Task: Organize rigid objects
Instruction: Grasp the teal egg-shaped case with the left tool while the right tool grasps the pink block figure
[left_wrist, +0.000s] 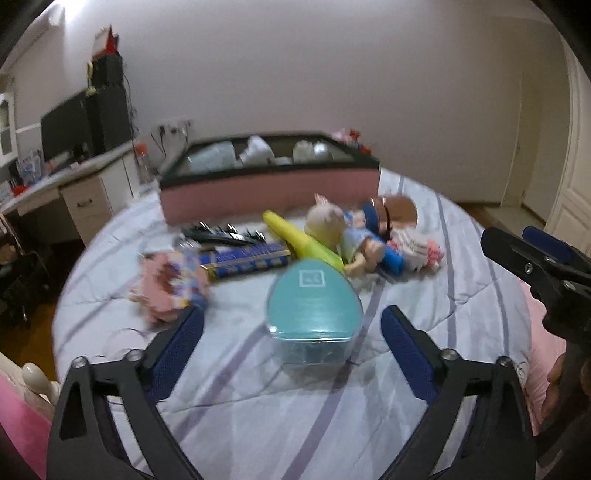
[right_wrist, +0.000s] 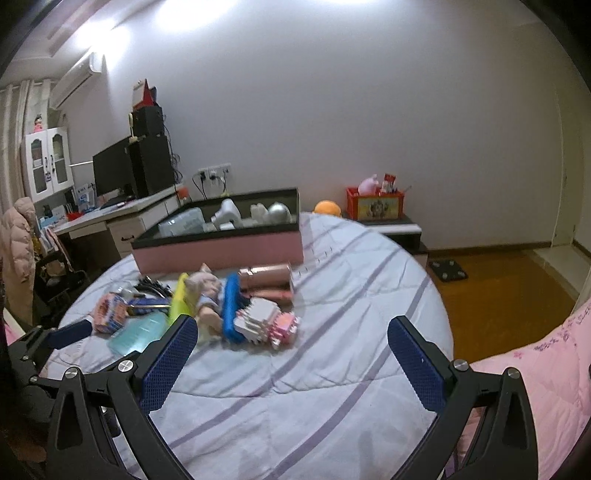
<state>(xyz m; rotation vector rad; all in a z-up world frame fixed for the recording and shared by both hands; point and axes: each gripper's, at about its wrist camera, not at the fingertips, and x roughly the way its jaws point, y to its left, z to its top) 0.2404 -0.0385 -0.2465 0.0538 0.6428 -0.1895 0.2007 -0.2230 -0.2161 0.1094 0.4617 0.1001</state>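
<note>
The left hand-held gripper (left_wrist: 291, 334) is spread wide, with the teal rounded plastic case (left_wrist: 314, 314) lying on the striped bed (left_wrist: 229, 398) between its fingers, not yet pinched. Its pads should close evenly on the case's two sides, I think. The right hand-held gripper (right_wrist: 291, 354) is also spread and empty, and the pink storage box with black rim (right_wrist: 221, 247) waits at the far side.

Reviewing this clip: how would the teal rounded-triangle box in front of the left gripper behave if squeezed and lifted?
The teal box looks like hard plastic with a clear lower half, so probably stiff, not floppy. Its glossy, curved sides may slip between the pads of the open left gripper, which flank it without touching. It lies flat on the soft striped quilt, so it seems unlikely to roll, though it might sink or tilt when pushed.
</note>
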